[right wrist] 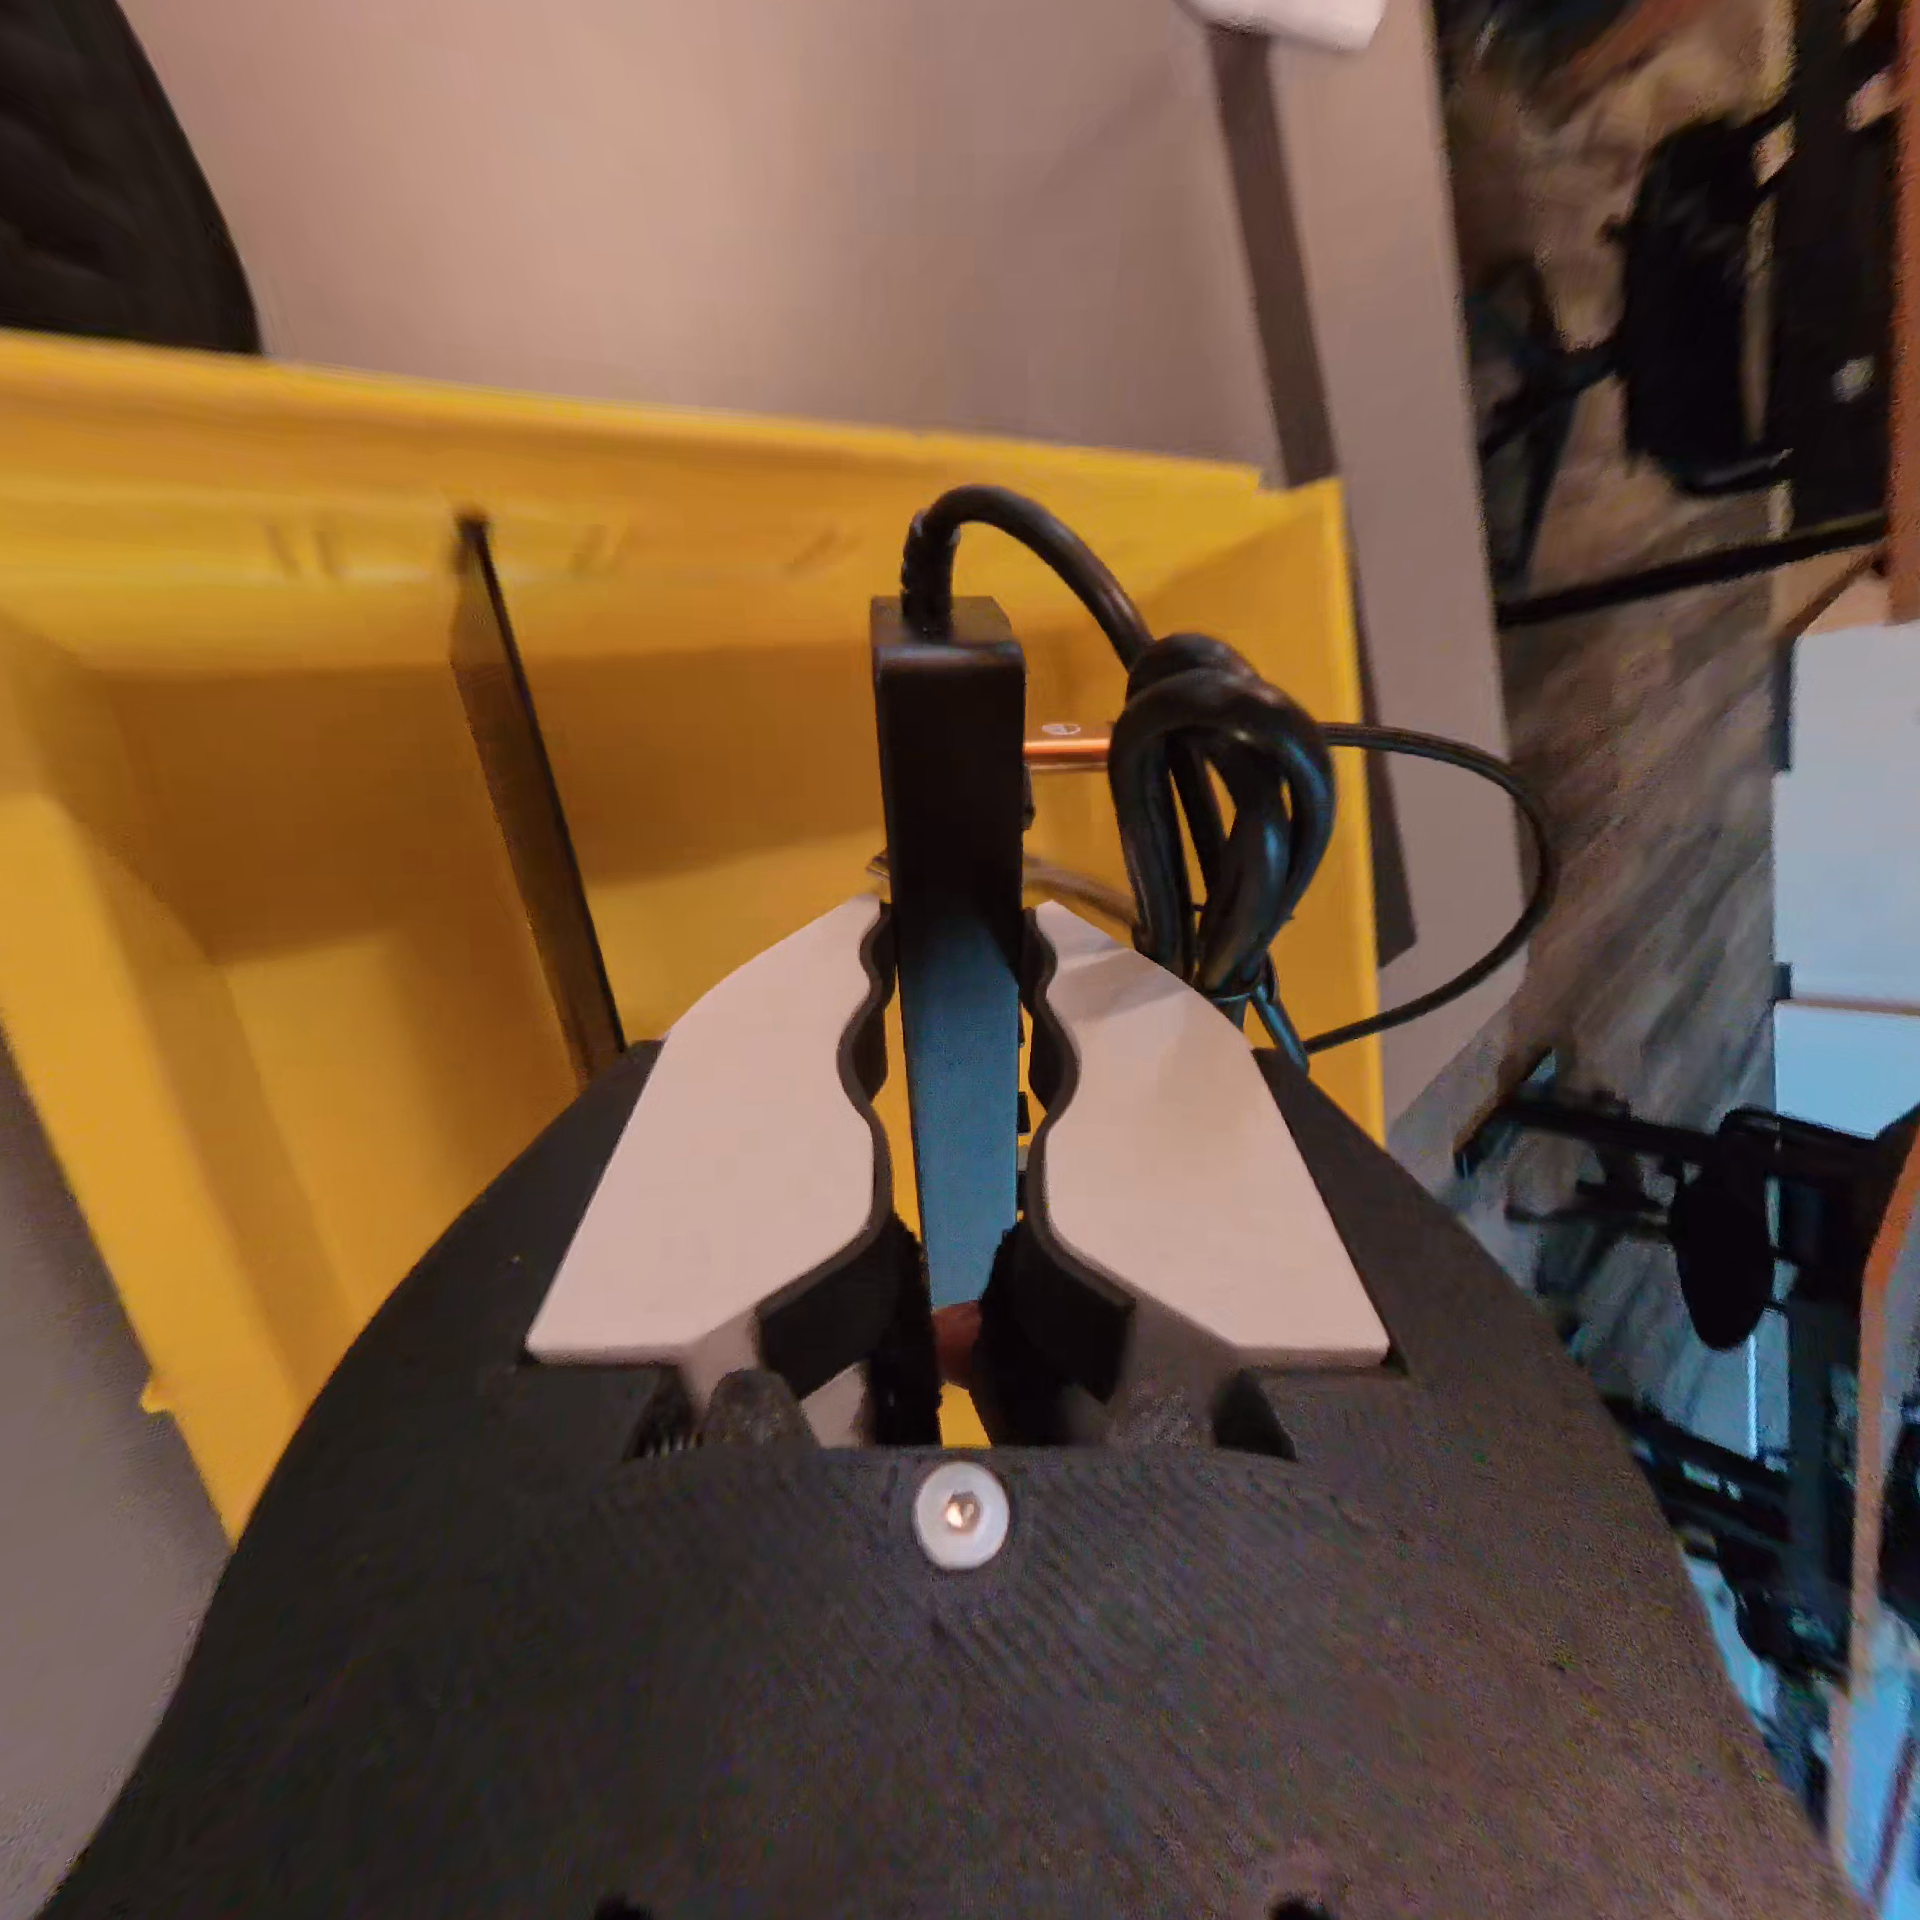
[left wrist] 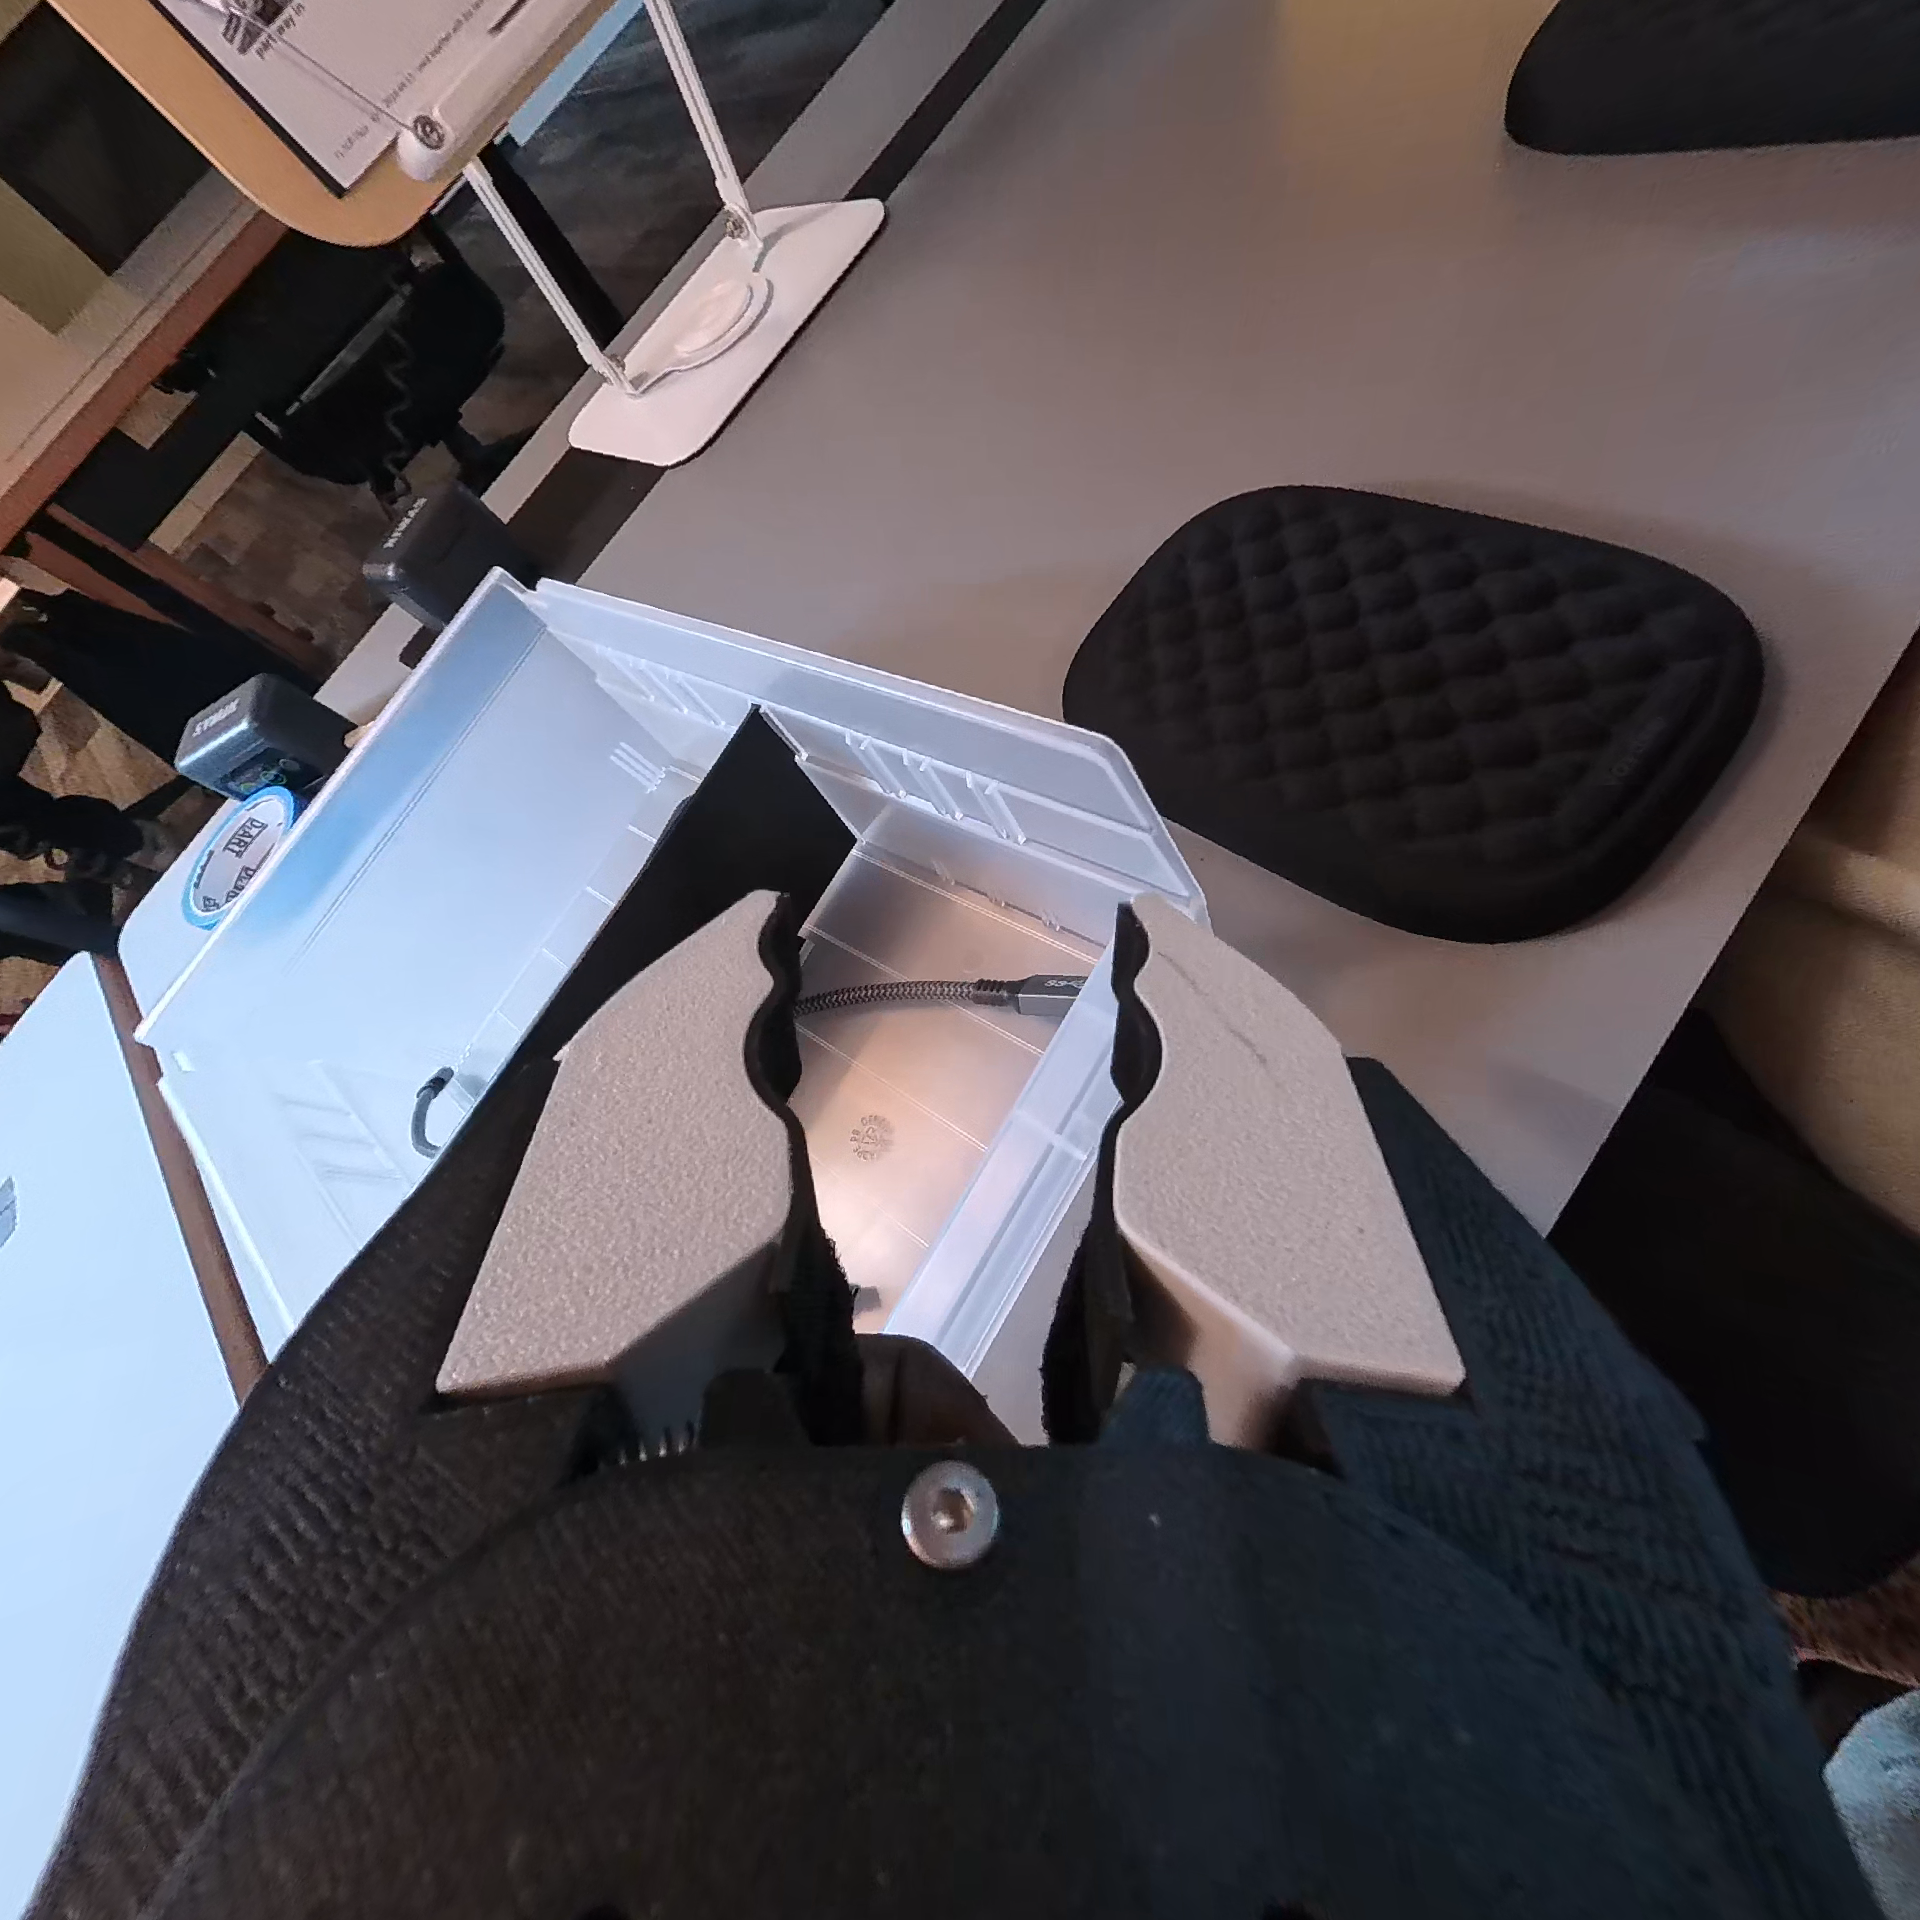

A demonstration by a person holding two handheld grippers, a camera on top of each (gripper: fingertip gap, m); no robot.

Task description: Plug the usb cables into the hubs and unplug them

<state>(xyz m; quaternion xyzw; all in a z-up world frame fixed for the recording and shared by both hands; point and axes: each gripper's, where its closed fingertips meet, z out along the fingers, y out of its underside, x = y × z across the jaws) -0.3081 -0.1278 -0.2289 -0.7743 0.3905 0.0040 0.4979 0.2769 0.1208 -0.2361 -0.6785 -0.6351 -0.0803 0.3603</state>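
Observation:
In the left wrist view my left gripper [left wrist: 951, 925] is open and empty above a clear plastic bin [left wrist: 582, 790]. A grey braided usb cable [left wrist: 894, 994] with a grey plug [left wrist: 1039, 987] lies on the bin's floor just beyond the fingertips. A black divider [left wrist: 758, 821] stands in the bin. In the right wrist view my right gripper [right wrist: 954, 920] is shut on a black usb hub [right wrist: 951, 790], held edge-up above a yellow bin [right wrist: 312, 748]. The hub's black cord [right wrist: 1216, 810] hangs bundled to the right. A copper-coloured plug [right wrist: 1070, 750] sticks out from the hub's right side.
A black quilted pad [left wrist: 1423, 707] lies on the grey table [left wrist: 1195, 343] right of the clear bin. A white lamp base [left wrist: 727, 322] stands at the far edge. A blue tape roll [left wrist: 244, 862] sits on the bin's left rim. A black divider [right wrist: 530, 790] stands in the yellow bin.

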